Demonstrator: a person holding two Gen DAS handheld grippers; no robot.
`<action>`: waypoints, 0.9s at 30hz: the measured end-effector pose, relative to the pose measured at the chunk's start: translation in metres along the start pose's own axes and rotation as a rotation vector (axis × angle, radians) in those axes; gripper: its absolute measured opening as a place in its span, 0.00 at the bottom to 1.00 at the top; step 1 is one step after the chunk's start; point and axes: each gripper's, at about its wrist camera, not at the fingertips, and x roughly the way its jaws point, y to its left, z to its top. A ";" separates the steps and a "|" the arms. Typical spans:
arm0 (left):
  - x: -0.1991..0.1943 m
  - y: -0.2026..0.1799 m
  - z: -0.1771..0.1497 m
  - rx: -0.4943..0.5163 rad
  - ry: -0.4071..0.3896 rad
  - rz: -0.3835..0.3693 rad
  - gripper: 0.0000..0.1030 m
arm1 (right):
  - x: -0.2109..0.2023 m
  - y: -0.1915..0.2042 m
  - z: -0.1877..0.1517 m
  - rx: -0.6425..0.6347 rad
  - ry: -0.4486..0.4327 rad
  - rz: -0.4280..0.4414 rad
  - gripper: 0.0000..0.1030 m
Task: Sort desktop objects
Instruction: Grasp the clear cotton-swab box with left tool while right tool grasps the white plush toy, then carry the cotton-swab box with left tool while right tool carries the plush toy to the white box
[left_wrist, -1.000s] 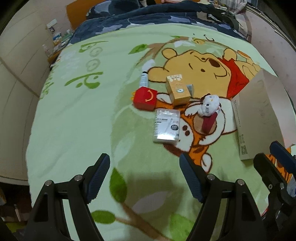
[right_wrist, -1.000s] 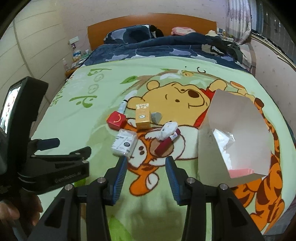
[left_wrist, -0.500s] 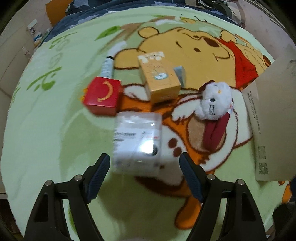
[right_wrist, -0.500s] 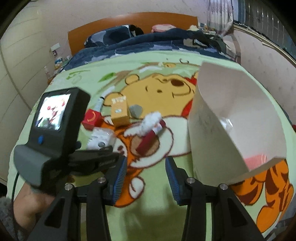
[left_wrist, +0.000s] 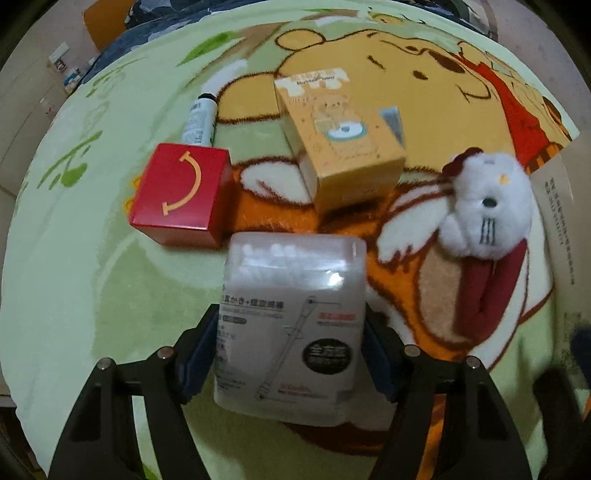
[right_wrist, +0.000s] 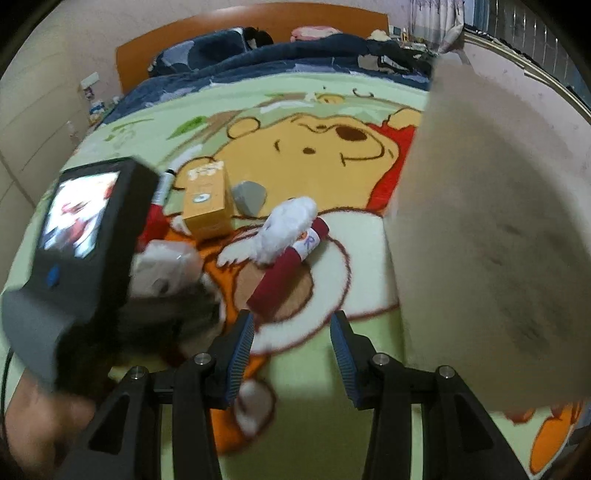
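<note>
A clear plastic box of cotton swabs (left_wrist: 291, 325) lies on the green cartoon blanket (left_wrist: 74, 277). My left gripper (left_wrist: 290, 354) is open and straddles the box, one finger close along each side. Beyond it lie a red box (left_wrist: 181, 192), an orange box (left_wrist: 340, 140), a white tube (left_wrist: 201, 118) and a white plush cat with a dark red strap (left_wrist: 484, 206). My right gripper (right_wrist: 291, 350) hangs open over the blanket, just short of the plush cat (right_wrist: 288, 229), with nothing between its fingers. In the right wrist view the left gripper's body hides part of the swab box (right_wrist: 166, 266).
A tall white paper bag (right_wrist: 480, 240) stands open at the right, close to my right gripper. A small grey piece (right_wrist: 249, 195) lies behind the orange box (right_wrist: 205, 206). A dark blue duvet (right_wrist: 295, 59) and a wooden headboard are at the far end.
My left gripper has moved forward and down until its fingers flank the swab box. My right gripper has moved forward, towards the plush cat and alongside the paper bag. Both jaws keep the same width.
</note>
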 end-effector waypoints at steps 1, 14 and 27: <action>0.003 0.001 -0.001 0.004 0.004 -0.005 0.69 | 0.010 0.001 0.003 0.003 0.011 -0.005 0.42; 0.005 0.010 -0.002 0.043 -0.002 -0.057 0.67 | 0.064 0.000 0.028 0.055 0.043 0.077 0.43; -0.003 0.009 -0.012 0.003 -0.013 -0.003 0.61 | 0.066 0.000 0.024 -0.032 0.077 0.091 0.22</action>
